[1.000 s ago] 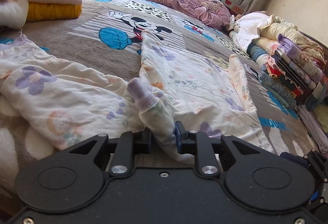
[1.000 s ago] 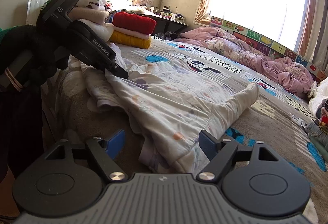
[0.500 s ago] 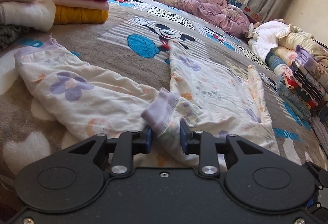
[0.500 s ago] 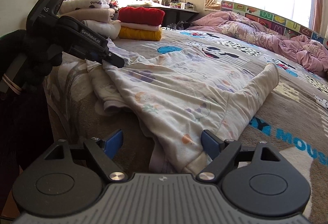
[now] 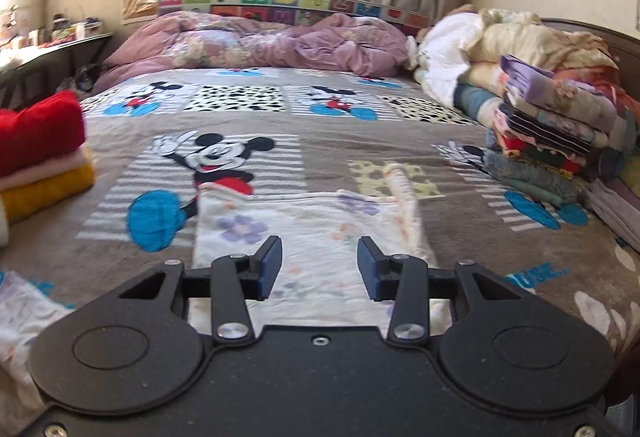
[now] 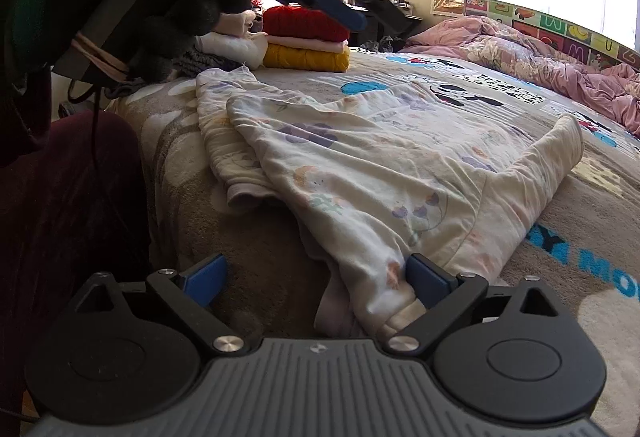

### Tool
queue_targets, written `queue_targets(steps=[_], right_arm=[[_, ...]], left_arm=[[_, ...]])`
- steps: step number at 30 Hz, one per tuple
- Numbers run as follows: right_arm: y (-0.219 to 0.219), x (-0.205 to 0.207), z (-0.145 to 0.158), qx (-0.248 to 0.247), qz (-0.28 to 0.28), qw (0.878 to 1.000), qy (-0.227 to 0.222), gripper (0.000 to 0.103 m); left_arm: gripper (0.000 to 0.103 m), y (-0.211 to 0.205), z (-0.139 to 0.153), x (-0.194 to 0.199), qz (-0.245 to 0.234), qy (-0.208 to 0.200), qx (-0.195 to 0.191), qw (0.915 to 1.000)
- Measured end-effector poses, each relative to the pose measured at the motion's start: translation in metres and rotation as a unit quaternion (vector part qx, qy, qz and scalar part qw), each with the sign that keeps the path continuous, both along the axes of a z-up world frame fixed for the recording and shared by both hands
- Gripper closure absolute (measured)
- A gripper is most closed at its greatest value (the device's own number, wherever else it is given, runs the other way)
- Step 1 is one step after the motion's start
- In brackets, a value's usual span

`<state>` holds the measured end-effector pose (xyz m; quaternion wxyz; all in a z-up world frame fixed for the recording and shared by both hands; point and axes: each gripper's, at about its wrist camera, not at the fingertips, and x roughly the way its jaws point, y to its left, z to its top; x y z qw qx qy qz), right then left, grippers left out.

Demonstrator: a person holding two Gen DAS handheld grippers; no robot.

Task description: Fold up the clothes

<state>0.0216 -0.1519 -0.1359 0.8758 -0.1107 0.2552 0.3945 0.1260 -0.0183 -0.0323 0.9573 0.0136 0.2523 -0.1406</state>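
A cream floral garment (image 6: 360, 157) lies spread on the cartoon-print bed cover, one sleeve folded across its body and the other sleeve (image 6: 552, 157) reaching right. My left gripper (image 5: 318, 267) hangs open above the garment (image 5: 312, 233), holding nothing. From the right wrist view that left gripper (image 6: 340, 11) is raised at the upper left in a black-gloved hand. My right gripper (image 6: 316, 279) is open at the near edge of the bed, with the garment's hem lying between its fingers against the right pad.
A folded stack of red, pink and yellow items (image 6: 306, 41) sits at the bed's left. A tall pile of folded clothes (image 5: 560, 133) stands at the right. A crumpled pink quilt (image 5: 260, 41) lies by the window. The person's dark sleeve (image 6: 60, 197) is near left.
My left gripper has let go of the sleeve cuff, opened, and lifted up and away. The sleeve now lies folded over the garment. The right gripper stays open at the hem.
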Motion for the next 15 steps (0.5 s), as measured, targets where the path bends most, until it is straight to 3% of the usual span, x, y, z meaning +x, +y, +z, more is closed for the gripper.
queue_targets(steps=[5, 15], right_arm=[[-0.005, 0.002, 0.000, 0.020, 0.003, 1.000, 0.008, 0.006], [-0.013, 0.005, 0.001, 0.050, 0.005, 0.998, 0.024, 0.006]], left_arm=[[0.069, -0.064, -0.009, 0.040, -0.070, 0.008, 0.061, 0.9957], [0.069, -0.104, -0.020, 0.101, -0.077, 0.051, 0.083, 0.9923]])
